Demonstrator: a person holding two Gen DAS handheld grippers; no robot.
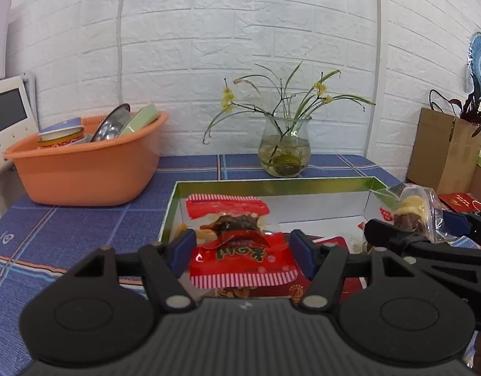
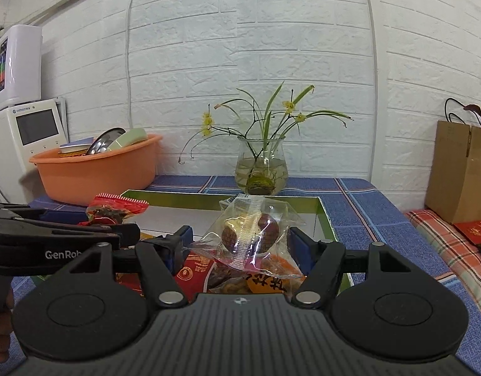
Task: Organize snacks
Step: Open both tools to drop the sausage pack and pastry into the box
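Clearly the box (image 1: 273, 185) on the table (image 1: 68, 225) is the biggest thing here, rigid card with snack packs lying loose inside. Above it the left gripper (image 1: 240, 252) pinches a red packet (image 1: 240, 257) across its middle; that one looks light, crinkly and slick, so holding the filled centre seems wiser than the sealed edge. Beside it the right gripper (image 2: 237, 247) squeezes a clear packet (image 2: 250, 232), soft film around two small, probably crushable pastries.

Orange basin (image 1: 84, 172) of dishes, glass vase (image 1: 284, 147), cardboard box (image 1: 444, 153)
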